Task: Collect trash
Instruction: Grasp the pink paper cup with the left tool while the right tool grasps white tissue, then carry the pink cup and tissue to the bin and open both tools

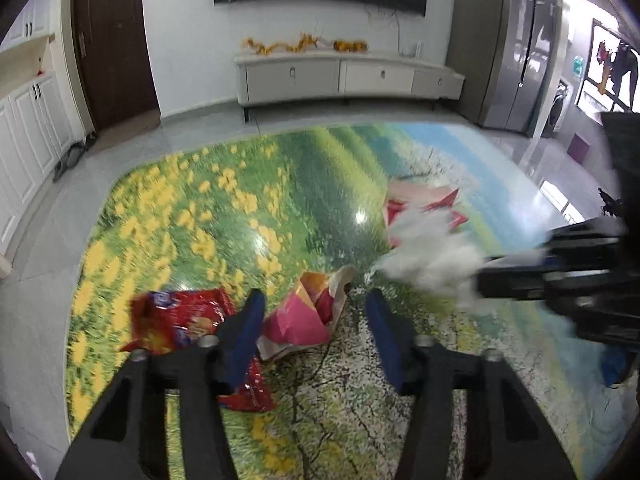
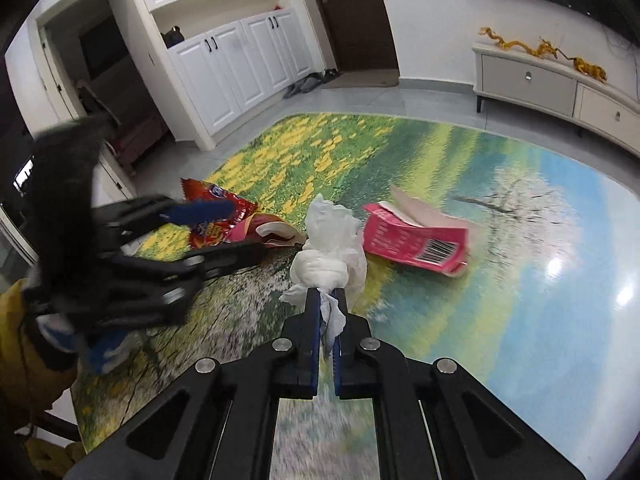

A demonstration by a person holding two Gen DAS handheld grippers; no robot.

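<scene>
Pick-up step, one piece in hand. Right gripper (image 2: pixel 326 294) pinches a white tissue wad (image 2: pixel 330 240), lifted clear of the floor mat (image 2: pixel 520 280). Left gripper (image 1: pixel 316 308) spread, empty, with a crumpled pink wrapper (image 1: pixel 304 316) just ahead between its fingers; red snack bag (image 1: pixel 180 316) beside its left finger. Pink carton (image 2: pixel 416 240) farther off. Next, likely: close on the wrapper. No bin in view. Motion blur; bag partly hidden.
</scene>
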